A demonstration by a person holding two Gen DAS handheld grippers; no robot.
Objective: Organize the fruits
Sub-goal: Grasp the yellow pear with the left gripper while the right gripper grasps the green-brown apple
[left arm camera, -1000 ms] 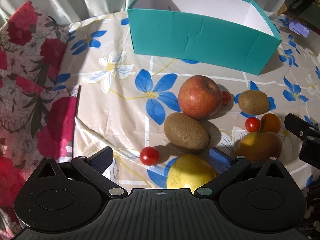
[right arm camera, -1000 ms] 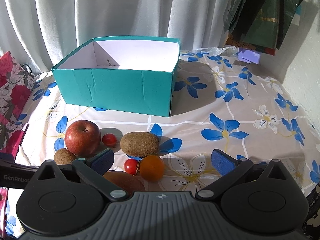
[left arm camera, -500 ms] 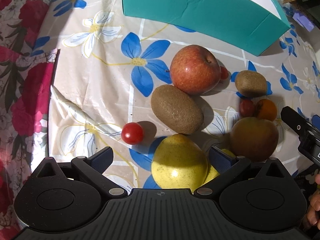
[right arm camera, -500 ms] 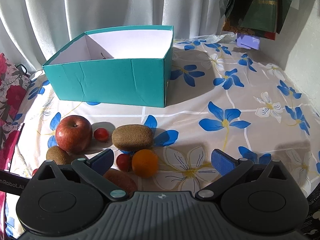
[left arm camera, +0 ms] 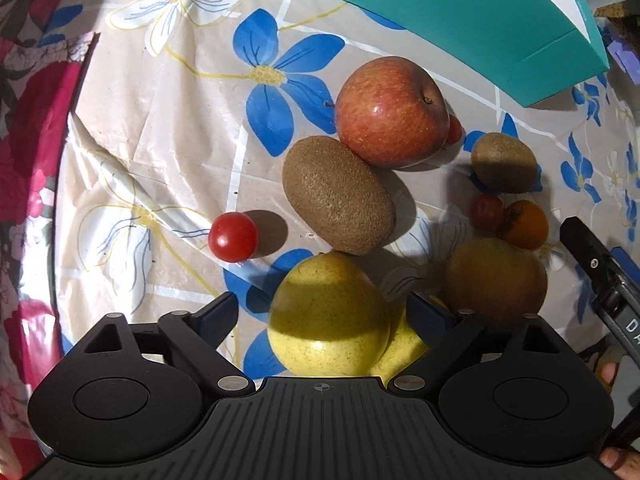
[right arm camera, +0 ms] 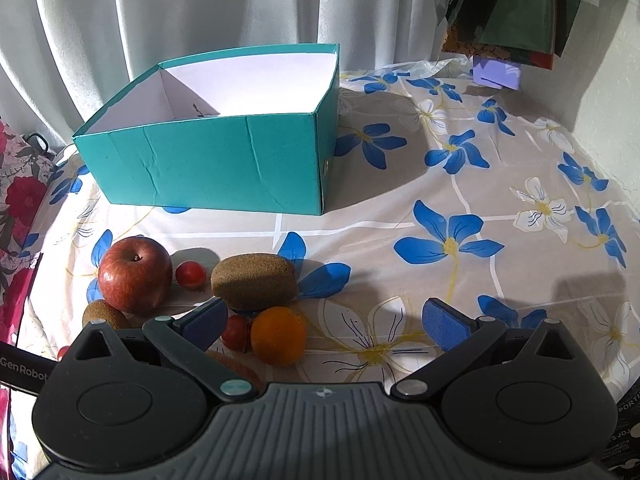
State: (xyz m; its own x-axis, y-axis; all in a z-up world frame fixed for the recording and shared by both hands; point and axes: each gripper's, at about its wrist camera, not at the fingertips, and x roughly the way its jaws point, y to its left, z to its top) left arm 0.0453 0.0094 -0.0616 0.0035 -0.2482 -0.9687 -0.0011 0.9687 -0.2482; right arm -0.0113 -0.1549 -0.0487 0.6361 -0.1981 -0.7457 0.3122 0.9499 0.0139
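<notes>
A yellow pear lies at the near edge of the flowered table, between the fingers of my left gripper. Its jaws are closing, with a gap still visible at the left pad. A second yellow fruit shows behind the pear. Beyond lie a large kiwi, a red apple, a cherry tomato, a small kiwi and a brownish fruit. My right gripper stands open low over an orange. The teal box stands open behind.
A second tomato sits against the orange, and another beside the apple. A red floral cloth hangs off the table's left edge. Curtain at the back, dark bags back right.
My left gripper has tipped downward and sunk over the pear, and its fingers have drawn in a little. The right gripper has drifted slightly across the table.
</notes>
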